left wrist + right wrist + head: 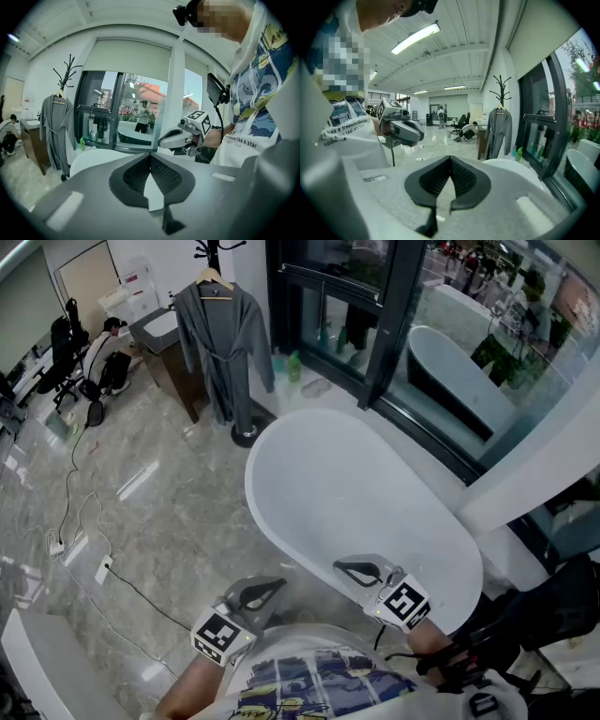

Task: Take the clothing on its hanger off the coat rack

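Note:
A grey robe [220, 343] hangs on a wooden hanger [214, 279] from the black coat rack [246, 432] at the far end of the floor. It also shows in the left gripper view [56, 126] and the right gripper view [499, 131]. Both grippers are low and near my chest, far from the rack. My left gripper [270, 589] is shut and empty, its jaws meeting tip to tip [150, 157]. The right gripper [349, 570] is shut too, with nothing between its jaws [451, 161].
A white bathtub [309, 442] lies between me and the rack. A dark vanity cabinet [169, 357] stands left of the robe, and a person [103, 357] crouches beyond it. Cables [84, 521] run over the marble floor. A dark-framed glass wall [384, 324] stands on the right.

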Tool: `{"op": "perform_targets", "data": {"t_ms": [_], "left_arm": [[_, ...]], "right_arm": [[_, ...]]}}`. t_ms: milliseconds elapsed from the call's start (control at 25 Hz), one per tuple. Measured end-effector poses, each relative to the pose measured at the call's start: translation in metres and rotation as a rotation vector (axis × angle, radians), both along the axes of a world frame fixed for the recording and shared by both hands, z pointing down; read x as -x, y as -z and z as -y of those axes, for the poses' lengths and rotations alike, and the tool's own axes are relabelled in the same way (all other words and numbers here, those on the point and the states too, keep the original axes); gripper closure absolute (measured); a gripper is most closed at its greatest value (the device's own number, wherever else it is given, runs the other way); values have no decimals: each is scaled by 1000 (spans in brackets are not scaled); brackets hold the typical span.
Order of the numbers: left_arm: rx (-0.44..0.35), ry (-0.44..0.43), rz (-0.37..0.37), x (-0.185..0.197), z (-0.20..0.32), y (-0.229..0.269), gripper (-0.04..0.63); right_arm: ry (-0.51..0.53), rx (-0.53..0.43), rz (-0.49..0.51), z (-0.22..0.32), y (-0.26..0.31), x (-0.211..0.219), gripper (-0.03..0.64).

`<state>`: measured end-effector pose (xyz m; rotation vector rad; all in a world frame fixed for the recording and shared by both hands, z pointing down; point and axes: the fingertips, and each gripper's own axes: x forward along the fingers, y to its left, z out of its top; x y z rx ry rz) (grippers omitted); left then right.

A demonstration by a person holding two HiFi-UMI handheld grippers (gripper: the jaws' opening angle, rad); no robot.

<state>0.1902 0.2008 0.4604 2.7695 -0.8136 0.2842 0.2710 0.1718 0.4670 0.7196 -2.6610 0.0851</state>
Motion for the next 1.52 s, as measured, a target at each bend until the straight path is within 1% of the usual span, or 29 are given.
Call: {"op": "perform_targets", "data": {"t_ms": [120, 360, 520, 640, 760, 800, 880, 1040, 1160, 1280, 1400, 1520], "left_arm": [[-5, 12, 16, 1, 3, -2, 592], [3, 10, 25, 0, 7, 0, 592], [-14, 25, 39, 2, 13, -1, 592], [-2, 33, 40, 2, 14, -1, 592], [14, 47, 38, 10, 19, 0, 592], [15, 54, 34, 15, 22, -1, 592], [7, 68, 25, 26, 30, -3, 592], [14, 64, 6, 44, 58, -9, 592], [16, 57, 2, 69, 88, -12, 592], [2, 55, -22, 104, 124, -4, 592], [-19, 66, -31, 151, 161, 4, 592], [5, 65, -24, 202, 187, 6, 592]], "right_arm": [[0, 10, 19, 1, -6, -4, 615], [-3, 11, 13, 10, -3, -5, 615], [7, 12, 56, 17, -2, -4, 615], [31, 21, 83, 19, -3, 0, 614], [46, 16, 81, 26, -6, 10, 612], [50, 15, 78, 29, -7, 15, 595], [62, 19, 66, 37, -8, 28, 538], [80, 18, 67, 63, -6, 56, 534], [60, 25, 51, 92, -6, 81, 520], [56, 37, 38, 120, -10, 109, 522], [40, 30, 11, 159, -10, 145, 520], [41, 31, 12, 198, -1, 193, 520]]}}
